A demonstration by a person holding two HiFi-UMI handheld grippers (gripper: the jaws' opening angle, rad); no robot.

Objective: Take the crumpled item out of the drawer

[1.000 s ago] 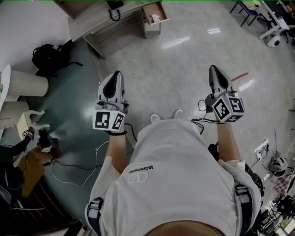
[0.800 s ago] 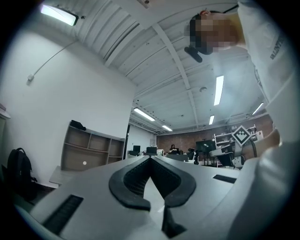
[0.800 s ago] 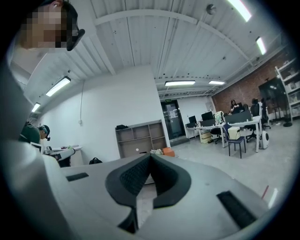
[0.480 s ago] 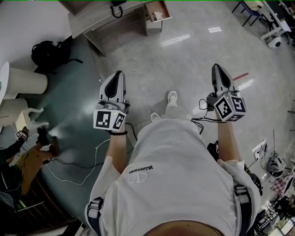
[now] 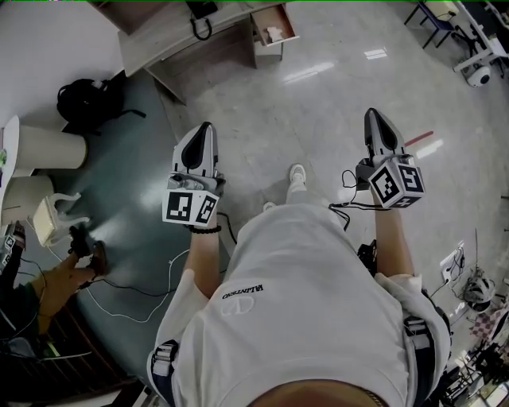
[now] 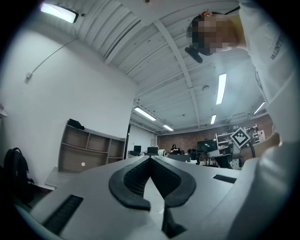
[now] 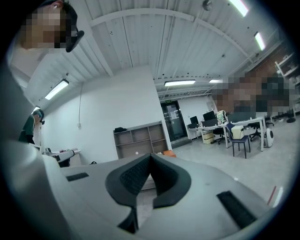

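Note:
Far ahead at the top of the head view, a small wooden drawer (image 5: 278,17) stands pulled out from a low shelf unit (image 5: 171,36). A pale crumpled item (image 5: 274,34) lies inside it. My left gripper (image 5: 204,129) is held out over the grey floor with its jaws shut and nothing between them. My right gripper (image 5: 372,115) is held the same way at the right, shut and empty. Both are well short of the drawer. In the left gripper view the left gripper (image 6: 151,158) has its pads meeting at the tip, as does the right gripper (image 7: 151,155) in its own view.
A black backpack (image 5: 89,99) lies on the floor beside the shelf unit. Two white cylinders (image 5: 48,147) stand at the left, near another person's arm (image 5: 56,282) and loose cables (image 5: 131,290). Chairs (image 5: 433,17) and a white device (image 5: 477,73) are at the top right.
The wearer has stepped forward, and a white shoe now shows between the grippers. Both grippers have stayed shut and level. The person at the left has shifted.

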